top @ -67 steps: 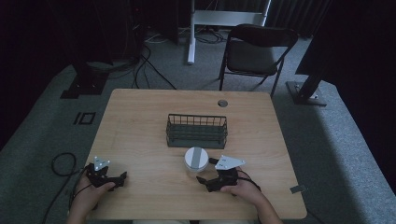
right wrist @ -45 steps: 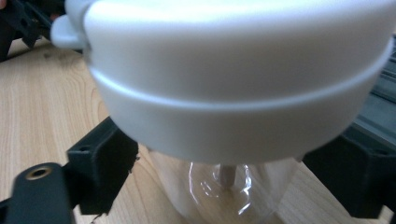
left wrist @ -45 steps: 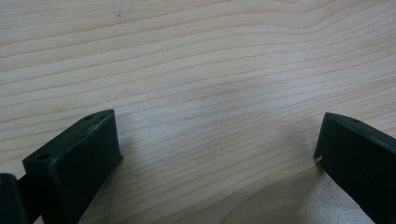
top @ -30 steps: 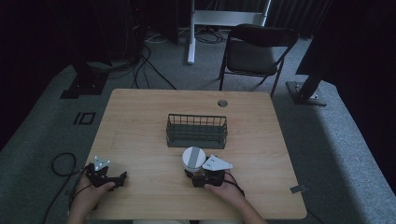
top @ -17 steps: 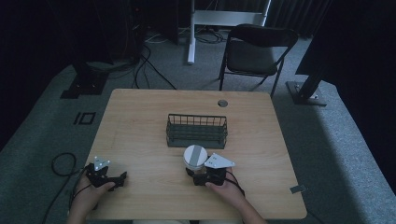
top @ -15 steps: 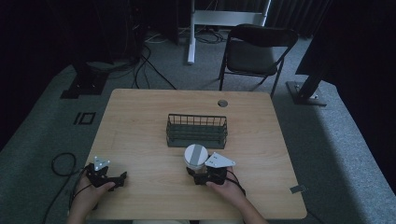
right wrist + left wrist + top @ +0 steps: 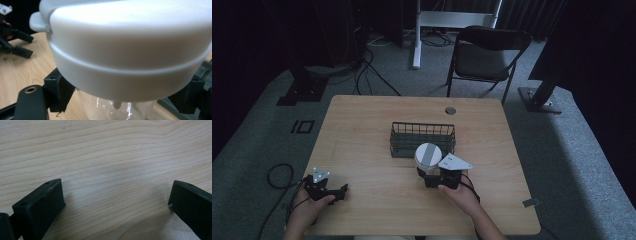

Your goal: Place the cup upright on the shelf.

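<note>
A dim room with a folding chair (image 7: pixel 484 52) surrounds a wooden table (image 7: pixel 362 130). On it stands a wire basket (image 7: pixel 422 139). Just in front of the basket, the right gripper (image 7: pixel 432 176) clamps a clear jar (image 7: pixel 112 110) with a white lid (image 7: pixel 428 155) below the lid. The left gripper (image 7: pixel 329 192) rests near the table's front left corner, jaws spread wide, holding nothing.

Dim lab or studio, grey carpet (image 7: pixel 562 150), floor cables (image 7: pixel 367 70), stand bases (image 7: pixel 537 97), folding chair (image 7: pixel 484 52), wooden table (image 7: pixel 362 135)
</note>
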`<state>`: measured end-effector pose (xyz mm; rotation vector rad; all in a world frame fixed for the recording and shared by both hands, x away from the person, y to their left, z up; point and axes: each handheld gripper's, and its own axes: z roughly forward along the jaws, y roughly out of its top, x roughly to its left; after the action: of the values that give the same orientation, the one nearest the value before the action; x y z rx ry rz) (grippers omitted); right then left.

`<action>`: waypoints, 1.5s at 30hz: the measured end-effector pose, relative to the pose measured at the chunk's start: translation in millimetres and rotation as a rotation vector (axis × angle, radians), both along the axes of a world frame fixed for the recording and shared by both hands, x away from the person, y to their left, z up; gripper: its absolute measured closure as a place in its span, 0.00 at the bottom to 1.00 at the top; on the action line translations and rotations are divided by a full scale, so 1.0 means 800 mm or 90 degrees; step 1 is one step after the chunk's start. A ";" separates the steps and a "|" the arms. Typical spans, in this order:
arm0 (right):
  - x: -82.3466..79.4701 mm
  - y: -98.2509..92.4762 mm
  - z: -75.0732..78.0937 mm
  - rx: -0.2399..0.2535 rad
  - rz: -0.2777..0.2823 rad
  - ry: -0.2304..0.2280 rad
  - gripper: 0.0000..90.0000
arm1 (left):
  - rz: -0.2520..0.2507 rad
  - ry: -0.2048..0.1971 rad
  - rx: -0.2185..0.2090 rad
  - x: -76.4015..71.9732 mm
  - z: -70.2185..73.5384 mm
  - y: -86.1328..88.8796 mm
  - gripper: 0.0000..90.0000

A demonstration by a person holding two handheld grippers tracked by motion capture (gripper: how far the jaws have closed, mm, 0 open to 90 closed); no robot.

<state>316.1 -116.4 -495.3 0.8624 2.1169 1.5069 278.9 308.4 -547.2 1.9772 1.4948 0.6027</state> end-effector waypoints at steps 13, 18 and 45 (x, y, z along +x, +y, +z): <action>0.019 0.005 0.053 0.027 -0.055 -0.036 0.21 | 0.000 -0.001 0.000 0.000 0.000 0.000 0.00; 0.028 0.014 0.069 0.031 -0.078 -0.045 0.21 | 0.000 -0.001 0.000 0.000 0.000 0.000 0.00; 0.076 0.057 0.073 0.017 -0.272 -0.047 0.21 | 0.000 -0.001 0.000 0.000 0.000 0.000 0.00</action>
<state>377.1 -71.1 -436.6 1.1615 1.7213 1.3196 278.9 308.4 -547.3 1.9763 1.4947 0.6034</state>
